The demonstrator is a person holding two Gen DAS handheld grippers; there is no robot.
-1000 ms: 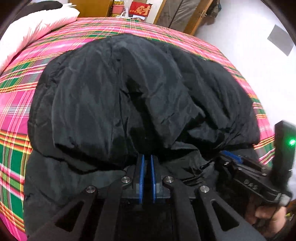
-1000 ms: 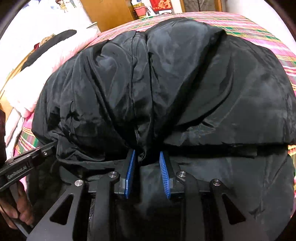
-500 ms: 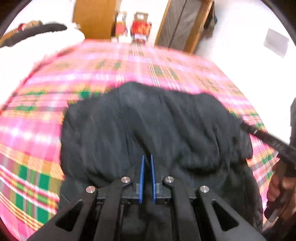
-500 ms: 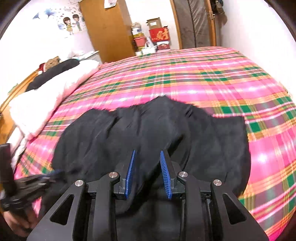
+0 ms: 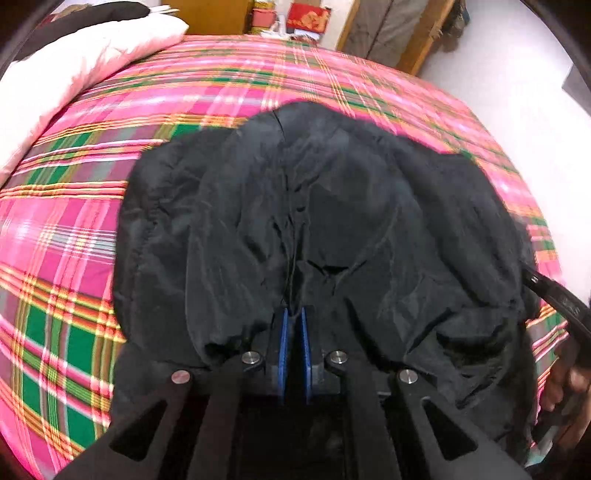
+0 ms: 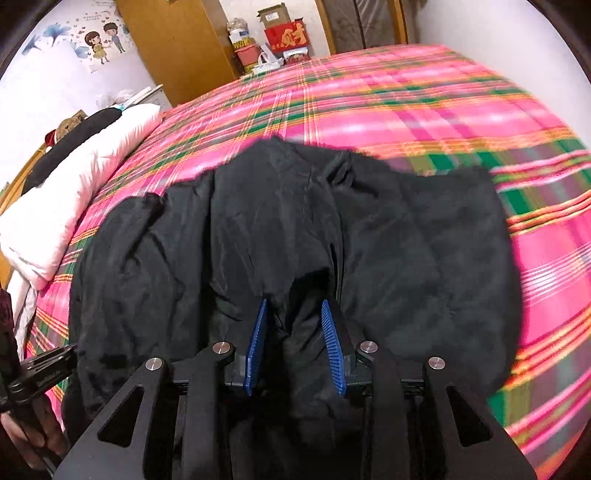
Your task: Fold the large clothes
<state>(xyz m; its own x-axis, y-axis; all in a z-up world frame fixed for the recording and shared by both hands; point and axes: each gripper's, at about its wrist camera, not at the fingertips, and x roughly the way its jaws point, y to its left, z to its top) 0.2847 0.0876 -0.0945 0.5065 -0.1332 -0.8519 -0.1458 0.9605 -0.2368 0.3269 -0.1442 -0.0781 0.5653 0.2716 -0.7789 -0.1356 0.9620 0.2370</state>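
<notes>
A large black padded jacket [image 5: 314, 221] lies bunched on a bed with a pink and green plaid cover [image 5: 66, 229]; it also shows in the right wrist view [image 6: 332, 229]. My left gripper [image 5: 293, 314] is shut on a fold of the jacket's near edge, its blue pads almost together. My right gripper [image 6: 293, 306] is shut on a thicker bunch of the jacket, with fabric filling the gap between its blue pads. Each gripper's body shows at the edge of the other's view: the right one in the left wrist view [image 5: 554, 295], the left one in the right wrist view [image 6: 40, 373].
A white pillow or quilt [image 5: 74, 62] with a dark item on it lies at the bed's left side. A wooden wardrobe [image 6: 173, 44], boxes [image 6: 284, 33] and a door stand beyond the bed's far end. A white wall is to the right.
Both grippers have risen and pulled back with the jacket. A second ago the jacket filled both views as a high bulge; now it lies lower and more bedcover shows beyond it.
</notes>
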